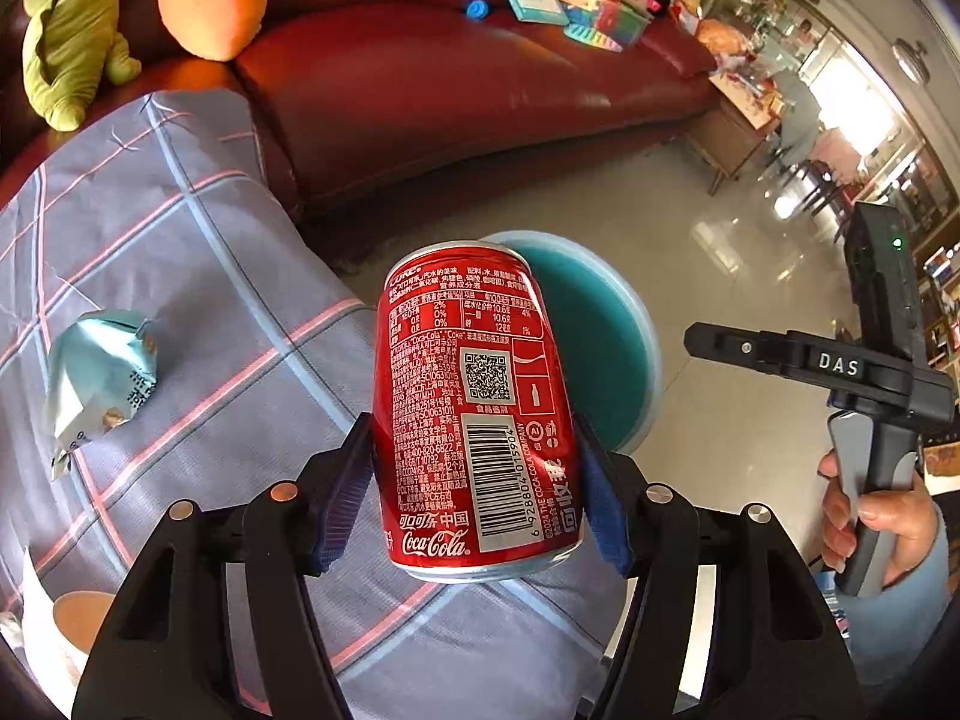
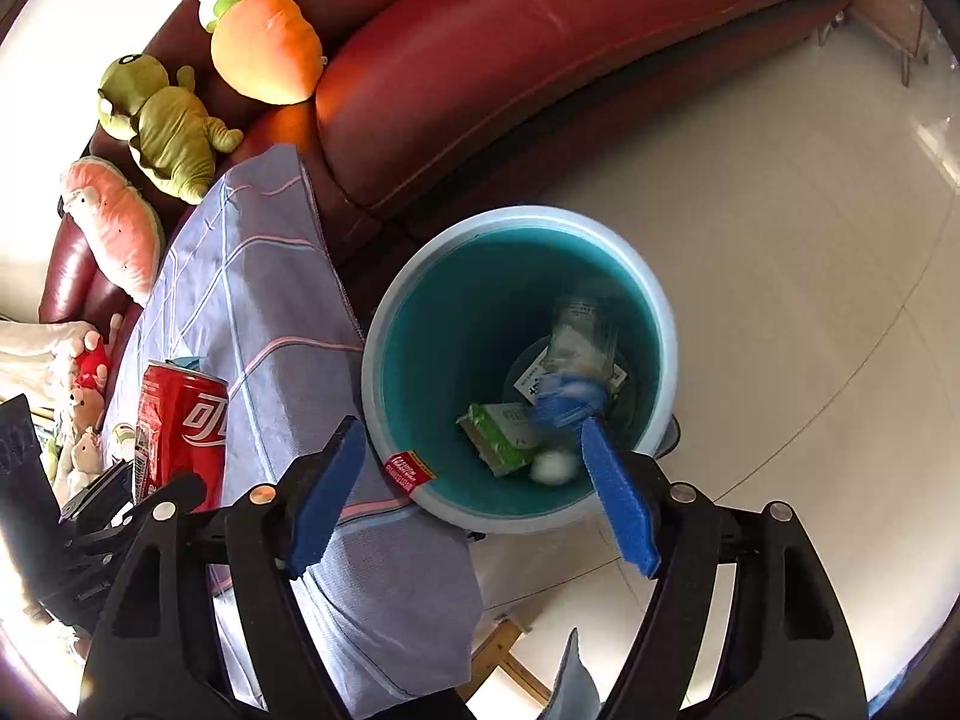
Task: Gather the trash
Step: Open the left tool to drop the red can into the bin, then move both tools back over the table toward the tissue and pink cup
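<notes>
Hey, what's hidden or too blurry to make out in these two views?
- Teal plastic bin: left wrist view, mostly behind the red Coca-Cola can in the left tongs.
- Clear bottle with blue cap: right wrist view, motion-blurred.
- Orange-lined paper cup: left wrist view, cut off by tong arm and frame edge.

A dark red leather sofa curves along the back of the room. On its arm and seat lie soft toys: a green plush animal, an orange carrot-shaped cushion and a pink plush. Further along the seat there are books and colourful toys. A table covered by a grey-blue checked cloth stands just beside the sofa. The floor is of pale glossy tiles and reflects bright light. Far at the right, shelves and a cabinet stand near a bright window.
</notes>
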`<state>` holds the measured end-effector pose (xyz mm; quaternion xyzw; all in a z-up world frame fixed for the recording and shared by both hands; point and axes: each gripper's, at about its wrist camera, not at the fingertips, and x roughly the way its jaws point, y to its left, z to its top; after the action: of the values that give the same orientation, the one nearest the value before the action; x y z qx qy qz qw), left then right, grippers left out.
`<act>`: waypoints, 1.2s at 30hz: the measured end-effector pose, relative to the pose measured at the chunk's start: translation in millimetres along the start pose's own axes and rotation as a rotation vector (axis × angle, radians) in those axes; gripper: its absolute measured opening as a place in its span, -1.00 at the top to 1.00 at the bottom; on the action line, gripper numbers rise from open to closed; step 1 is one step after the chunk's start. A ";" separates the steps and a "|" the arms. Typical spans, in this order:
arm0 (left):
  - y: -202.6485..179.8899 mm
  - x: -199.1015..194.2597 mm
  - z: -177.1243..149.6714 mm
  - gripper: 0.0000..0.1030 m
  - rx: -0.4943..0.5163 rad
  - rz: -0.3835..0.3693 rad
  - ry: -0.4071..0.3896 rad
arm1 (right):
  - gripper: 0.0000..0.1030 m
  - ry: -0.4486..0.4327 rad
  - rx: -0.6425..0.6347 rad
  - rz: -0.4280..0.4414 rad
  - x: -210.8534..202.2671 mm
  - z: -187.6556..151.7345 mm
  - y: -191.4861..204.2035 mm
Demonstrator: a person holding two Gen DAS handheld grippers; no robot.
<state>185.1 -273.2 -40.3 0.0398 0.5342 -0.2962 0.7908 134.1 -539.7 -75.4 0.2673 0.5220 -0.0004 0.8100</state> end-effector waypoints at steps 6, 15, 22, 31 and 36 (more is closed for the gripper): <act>-7.1 7.0 0.6 -0.25 0.018 -0.003 0.012 | -0.46 -0.020 -0.004 -0.023 -8.8 0.1 -1.9; -22.8 33.0 16.8 -0.26 0.045 -0.007 0.040 | -0.54 -0.046 0.009 -0.061 -20.8 2.2 -8.2; -33.0 42.6 22.5 -0.72 0.065 0.018 0.043 | -0.54 -0.038 0.026 -0.082 -20.2 2.4 -14.2; -20.0 32.7 12.1 -0.74 0.031 0.021 0.045 | -0.60 -0.026 0.021 -0.090 -19.3 1.6 -8.4; -12.0 18.8 2.6 -0.78 0.009 0.022 0.029 | -0.60 -0.021 0.003 -0.091 -21.9 -2.9 1.2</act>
<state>186.0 -292.1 -52.4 0.0537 0.5438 -0.2892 0.7860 122.0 -543.5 -57.3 0.2442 0.5251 -0.0409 0.8143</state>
